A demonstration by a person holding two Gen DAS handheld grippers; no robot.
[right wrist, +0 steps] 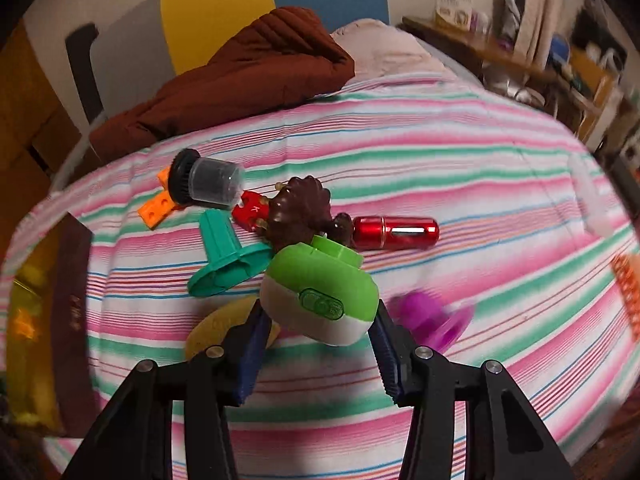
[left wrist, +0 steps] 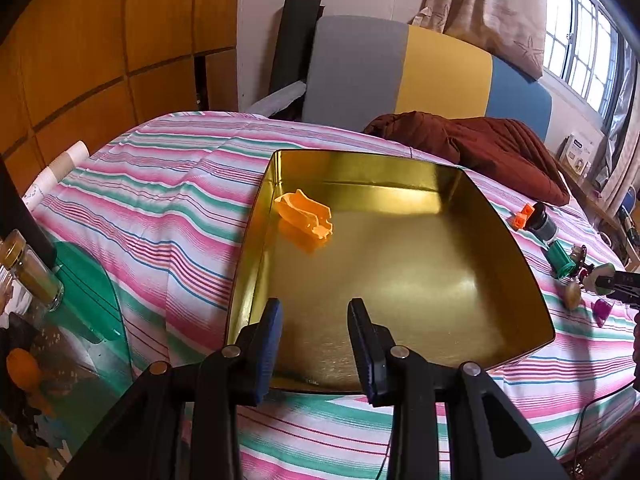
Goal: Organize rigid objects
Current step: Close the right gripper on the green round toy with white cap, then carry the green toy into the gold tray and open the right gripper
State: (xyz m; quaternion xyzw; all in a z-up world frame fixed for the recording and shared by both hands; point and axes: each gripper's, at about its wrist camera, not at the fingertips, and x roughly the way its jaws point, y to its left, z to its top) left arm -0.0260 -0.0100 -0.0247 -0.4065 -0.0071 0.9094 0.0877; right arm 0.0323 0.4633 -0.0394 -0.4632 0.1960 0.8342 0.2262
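The left gripper [left wrist: 314,344] hovers at the lower middle of its frame over the near edge of the gold tin [left wrist: 532,280], jaws parted and empty; an orange piece [left wrist: 306,216] lies inside, upper left. The right gripper [right wrist: 320,336] reaches forward, jaws clamped on a green-and-white toy [right wrist: 320,292] above the striped bed [right wrist: 460,152]

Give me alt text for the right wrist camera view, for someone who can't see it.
The right gripper is closed around a green and white rounded toy above a pink and green striped bedspread. Behind it lie a teal stamp-shaped piece, a brown figurine, a red metal cylinder and a clear jar with a black lid.
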